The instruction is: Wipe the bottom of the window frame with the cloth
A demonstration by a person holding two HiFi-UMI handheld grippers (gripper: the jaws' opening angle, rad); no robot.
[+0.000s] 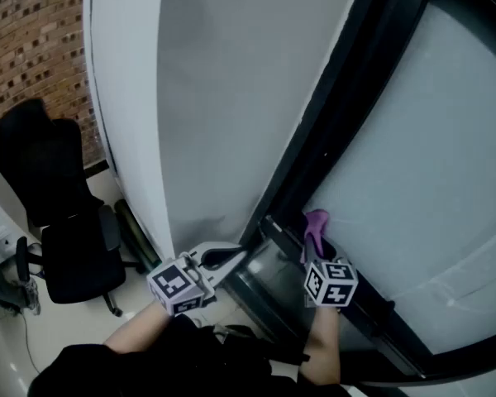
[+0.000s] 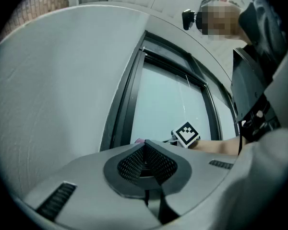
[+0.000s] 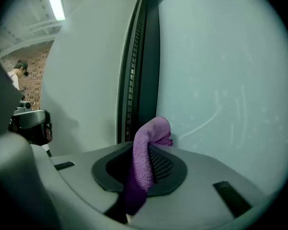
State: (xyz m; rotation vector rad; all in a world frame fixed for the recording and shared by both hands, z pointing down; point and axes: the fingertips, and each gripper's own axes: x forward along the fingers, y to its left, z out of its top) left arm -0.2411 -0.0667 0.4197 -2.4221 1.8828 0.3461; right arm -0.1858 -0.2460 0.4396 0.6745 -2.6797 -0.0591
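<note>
Right gripper (image 3: 145, 163): clamped on the purple cloth (image 3: 149, 143), at the window frame (image 1: 310, 160) corner.
Left gripper (image 2: 145, 163): jaws together, empty.
Risk: dragging along the frame could tug the cloth free.

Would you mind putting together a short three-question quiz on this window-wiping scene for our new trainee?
1. True or false: the left gripper holds the cloth.
2. What colour is the cloth? A green, B purple, C white.
3. What dark furniture shows at the left of the head view?

Key:
1. False. The right gripper pinches the cloth, and the left gripper's jaws are shut on nothing.
2. B.
3. An office chair.
</note>
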